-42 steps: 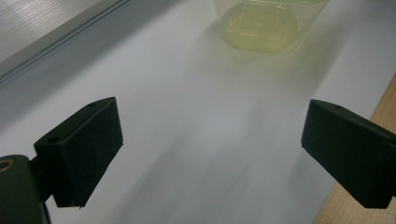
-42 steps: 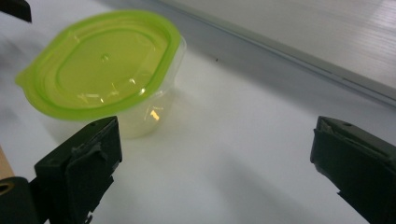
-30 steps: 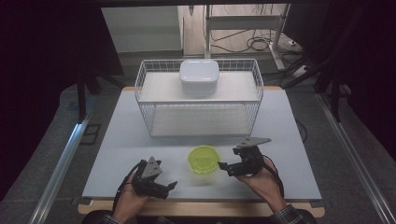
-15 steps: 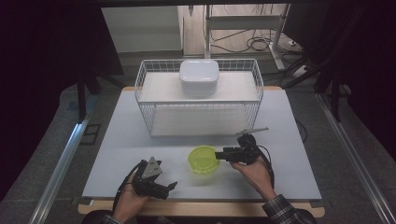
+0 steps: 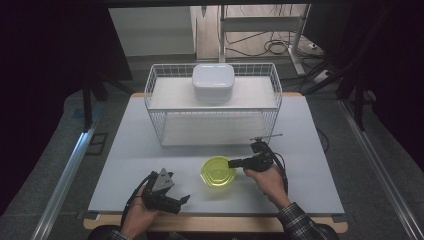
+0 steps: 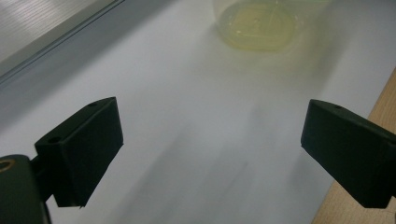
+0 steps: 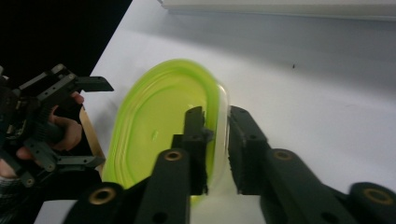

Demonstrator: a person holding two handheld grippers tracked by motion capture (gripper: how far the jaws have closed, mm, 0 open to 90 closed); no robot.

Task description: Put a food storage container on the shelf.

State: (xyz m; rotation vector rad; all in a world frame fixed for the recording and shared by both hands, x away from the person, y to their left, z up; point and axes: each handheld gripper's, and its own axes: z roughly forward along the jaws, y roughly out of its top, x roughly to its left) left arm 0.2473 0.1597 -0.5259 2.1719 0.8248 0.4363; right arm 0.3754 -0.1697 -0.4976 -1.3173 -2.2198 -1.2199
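Note:
A shallow clear container with a lime-green lid (image 5: 218, 171) lies on the white table near its front middle. My right gripper (image 5: 231, 163) reaches it from the right, and its jaws pinch the container's right rim. In the right gripper view the green lid (image 7: 159, 121) is to the left of the jaws, and my right gripper (image 7: 215, 114) has the clear wall clamped between its fingers. My left gripper (image 5: 184, 199) rests low at the front left, open and empty. In the left gripper view the container (image 6: 257, 23) lies ahead of my left gripper (image 6: 210, 135), well apart from it.
A white wire basket (image 5: 155, 107) stands upside down at the back of the table, and a white lidded box (image 5: 213, 82) rests on top of it. The wooden table edge (image 5: 210, 222) runs along the front. Dark floor and cables surround the table.
My right gripper has moved left to the green container and closed on its right rim. The left gripper has stayed in place.

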